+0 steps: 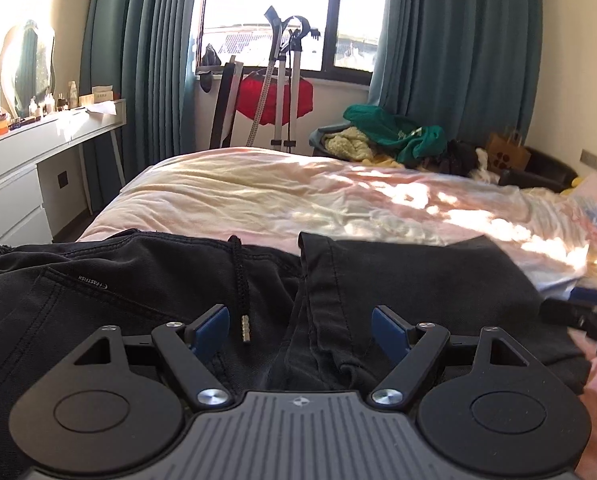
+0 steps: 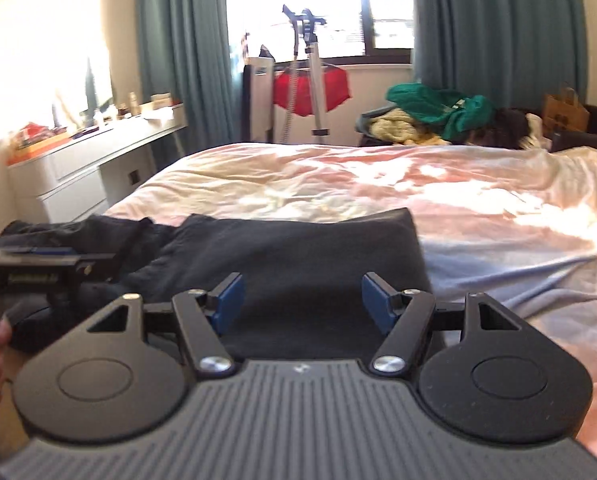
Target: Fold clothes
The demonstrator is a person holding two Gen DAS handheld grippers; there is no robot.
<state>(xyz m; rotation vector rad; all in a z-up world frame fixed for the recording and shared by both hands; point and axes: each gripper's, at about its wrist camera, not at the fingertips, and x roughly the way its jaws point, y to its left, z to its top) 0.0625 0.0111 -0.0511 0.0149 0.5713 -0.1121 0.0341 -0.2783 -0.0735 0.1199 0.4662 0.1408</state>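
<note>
Black shorts [image 1: 146, 288] with a drawstring [image 1: 240, 280] lie spread on the near edge of the bed [image 1: 258, 192]. My left gripper [image 1: 300, 326] is open and empty just above the middle of the shorts, near the drawstring tip. My right gripper [image 2: 302, 300] is open and empty above the right leg of the shorts [image 2: 298, 248]. The left gripper shows at the left edge of the right wrist view [image 2: 38, 268], and the right gripper at the right edge of the left wrist view [image 1: 586, 316].
A pink and yellow duvet covers the bed. A pile of clothes [image 1: 398, 136] with a green garment sits beyond the far edge. A white dresser [image 1: 30, 168] stands at the left. A drying stand [image 1: 286, 92] and window are behind.
</note>
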